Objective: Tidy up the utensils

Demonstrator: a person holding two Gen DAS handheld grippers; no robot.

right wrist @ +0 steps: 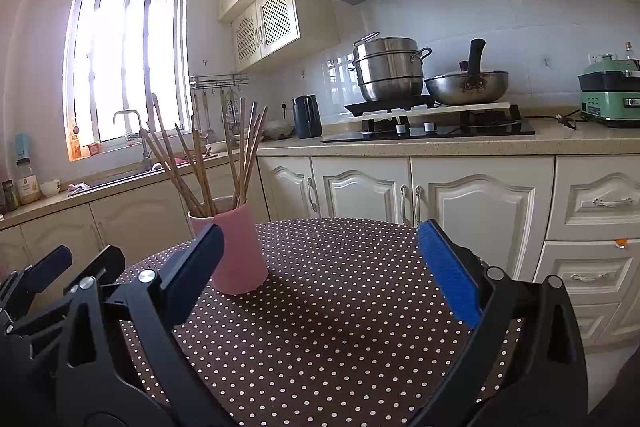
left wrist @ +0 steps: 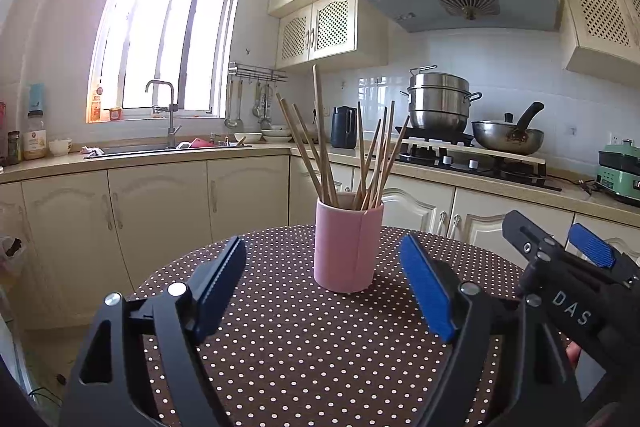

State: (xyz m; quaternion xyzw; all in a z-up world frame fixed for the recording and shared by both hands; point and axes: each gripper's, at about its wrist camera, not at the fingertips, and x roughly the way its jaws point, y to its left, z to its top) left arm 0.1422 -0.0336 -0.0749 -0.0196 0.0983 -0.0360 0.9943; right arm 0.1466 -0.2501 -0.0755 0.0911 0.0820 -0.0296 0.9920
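You hold 2 black two-finger grippers with blue ribbed pads over a round table covered in a brown cloth with white polka dots [left wrist: 320,347]. Your left gripper [left wrist: 324,287] has its jaws spread wide with nothing between them; the pads touch nothing. Just ahead of it, centred between the fingers but beyond their tips, a tall pink cylindrical cup [left wrist: 347,247] stands upright on the cloth near the table's far edge. It holds a loose bunch of long brown wooden chopsticks [left wrist: 348,155] that fan out to left and right, with 1 stick rising higher than the rest. Your right gripper [right wrist: 320,263] also has its jaws wide apart and empty, pointing past the cup; from its own camera the pink cup [right wrist: 240,251] sits just behind its left finger, apart from the pads, and the chopsticks [right wrist: 208,163] lean outward above it. In the left wrist view the right gripper [left wrist: 560,251] shows at the right edge, beside the left one. Behind the table run cream kitchen cabinets [right wrist: 440,199], a steel sink with a tall tap [left wrist: 168,119] below a bright window, and a black gas hob [right wrist: 432,129] carrying a stacked steel steamer pot [right wrist: 388,71] and a steel wok with a black handle [right wrist: 468,87].
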